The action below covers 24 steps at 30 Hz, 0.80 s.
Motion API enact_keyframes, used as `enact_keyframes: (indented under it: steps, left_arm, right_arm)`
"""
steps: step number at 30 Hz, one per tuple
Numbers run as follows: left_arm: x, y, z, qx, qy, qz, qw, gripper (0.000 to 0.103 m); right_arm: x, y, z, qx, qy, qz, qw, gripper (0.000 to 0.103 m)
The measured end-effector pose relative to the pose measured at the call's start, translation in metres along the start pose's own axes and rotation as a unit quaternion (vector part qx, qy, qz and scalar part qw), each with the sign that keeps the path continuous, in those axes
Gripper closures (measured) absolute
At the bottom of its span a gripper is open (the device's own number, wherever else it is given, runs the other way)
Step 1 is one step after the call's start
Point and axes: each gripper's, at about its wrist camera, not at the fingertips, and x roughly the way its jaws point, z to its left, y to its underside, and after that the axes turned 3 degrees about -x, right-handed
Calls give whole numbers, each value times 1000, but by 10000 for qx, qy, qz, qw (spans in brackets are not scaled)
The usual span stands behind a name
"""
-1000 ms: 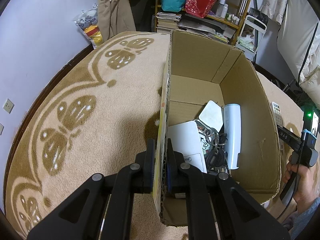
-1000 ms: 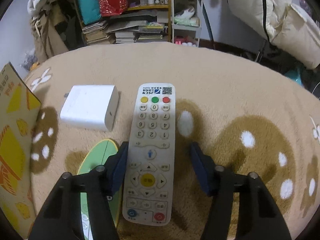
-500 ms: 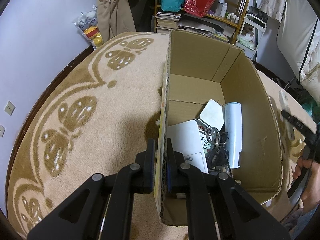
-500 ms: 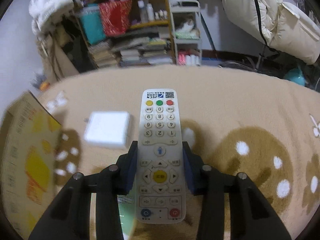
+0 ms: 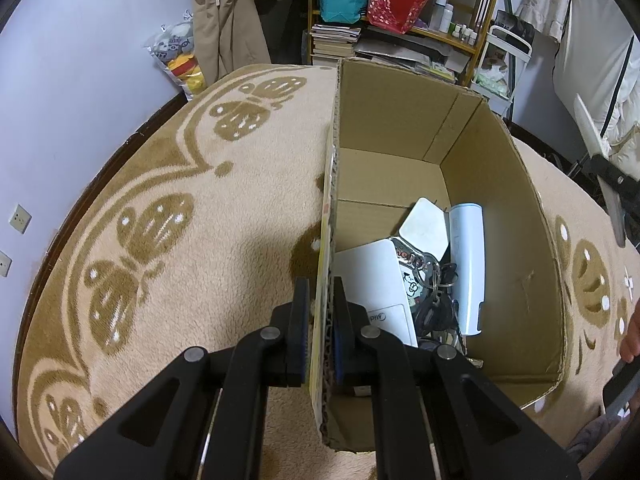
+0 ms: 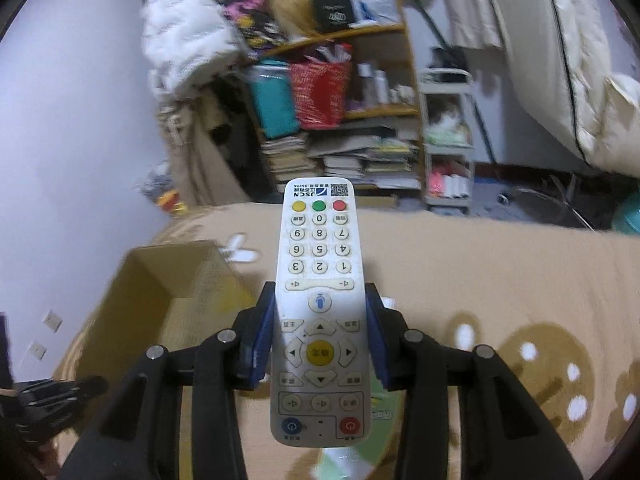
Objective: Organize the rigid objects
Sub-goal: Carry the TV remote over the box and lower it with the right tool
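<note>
My left gripper (image 5: pixel 320 320) is shut on the left wall of the open cardboard box (image 5: pixel 500 184), one finger outside and one inside. In the box lie a white flat device (image 5: pixel 372 292), a white square pad (image 5: pixel 426 226), a white cylinder (image 5: pixel 468 264) and a bunch of keys (image 5: pixel 432 296). My right gripper (image 6: pixel 320 336) is shut on a white remote control (image 6: pixel 319 304) and holds it lifted off the carpet, buttons up. The box (image 6: pixel 160 296) shows below and to the left in the right wrist view. The remote's edge (image 5: pixel 588 124) shows at the far right of the left wrist view.
A beige patterned carpet (image 5: pixel 160 220) covers the floor. A cluttered shelf with books and bags (image 6: pixel 328 120) stands behind, with a white rack (image 6: pixel 448 152) beside it. A green flat item (image 6: pixel 344 460) lies on the carpet under the remote.
My right gripper closed on the remote, lifted it off the carpet and swung it left toward the box. The left gripper stayed clamped on the box wall.
</note>
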Motion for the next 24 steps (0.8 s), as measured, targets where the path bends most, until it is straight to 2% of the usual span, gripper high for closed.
enact_keyframes:
  steps: [4, 11, 16, 24]
  left_arm:
    - [0, 0, 0, 0, -6, -3, 10000, 93]
    - [0, 0, 0, 7, -6, -6, 10000, 93]
    - [0, 0, -1, -6, 9, -3, 10000, 93]
    - [0, 0, -2, -6, 12, -2, 10000, 93]
  right_arm:
    - [-5, -2, 29, -206, -372, -14, 9991, 59]
    - [0, 13, 67, -478, -926, 226, 9943, 59]
    - [4, 27, 89, -728, -1145, 391, 9900, 59]
    - [7, 38, 103, -994, -1279, 556, 9852, 59]
